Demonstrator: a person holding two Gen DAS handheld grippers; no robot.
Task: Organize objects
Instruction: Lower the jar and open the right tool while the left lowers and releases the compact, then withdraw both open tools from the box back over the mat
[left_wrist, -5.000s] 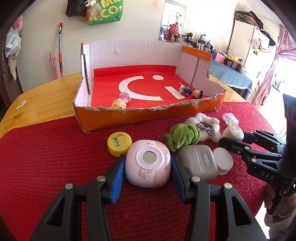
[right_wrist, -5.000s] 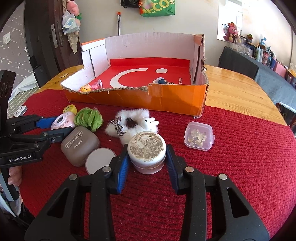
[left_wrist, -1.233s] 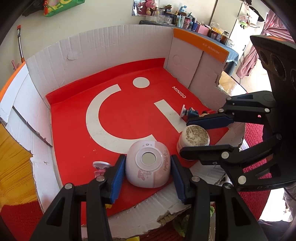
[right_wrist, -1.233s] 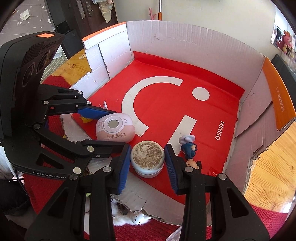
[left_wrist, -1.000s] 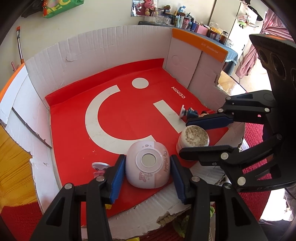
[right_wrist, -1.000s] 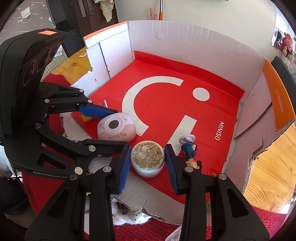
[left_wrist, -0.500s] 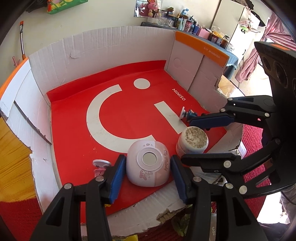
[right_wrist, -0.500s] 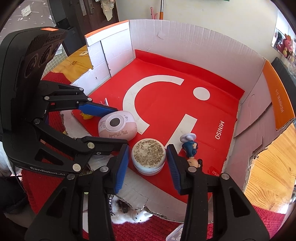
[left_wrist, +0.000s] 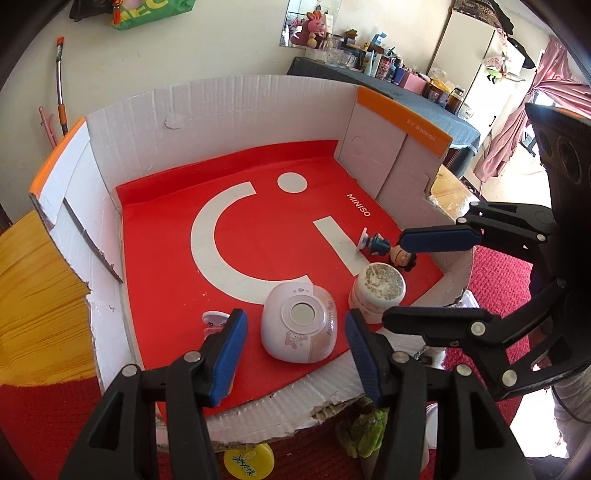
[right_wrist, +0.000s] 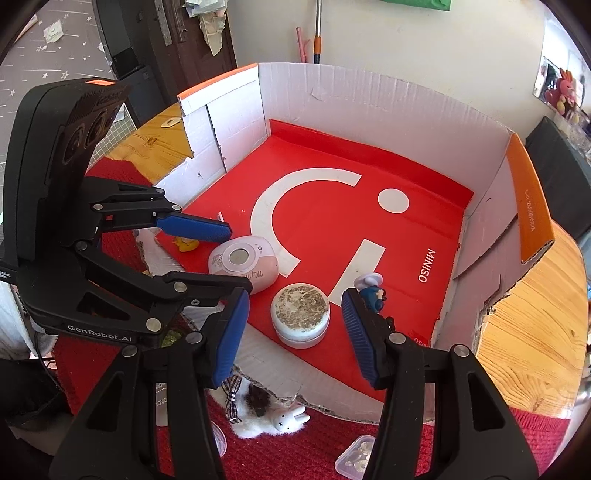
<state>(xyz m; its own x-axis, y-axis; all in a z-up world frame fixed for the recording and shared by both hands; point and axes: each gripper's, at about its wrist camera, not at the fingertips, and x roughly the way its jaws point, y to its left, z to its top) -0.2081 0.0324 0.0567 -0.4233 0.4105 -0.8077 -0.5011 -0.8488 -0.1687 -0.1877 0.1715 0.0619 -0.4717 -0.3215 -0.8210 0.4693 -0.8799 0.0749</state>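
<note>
A pink rounded case lies on the red floor of the cardboard box, near its front edge. My left gripper is open, its pads apart from the case on both sides. A round white jar with a speckled lid stands just right of the case, also in the left wrist view. My right gripper is open around the jar without touching it. The pink case also shows in the right wrist view.
A small blue figurine lies right of the jar; a small pink toy lies left of the case. On the red cloth outside the box: a yellow lid, a green fluffy thing, a white plush bunny, a clear small box.
Both grippers have opened, letting go of the pink case and the jar on the box floor, and have pulled back a little toward the box's front edge.
</note>
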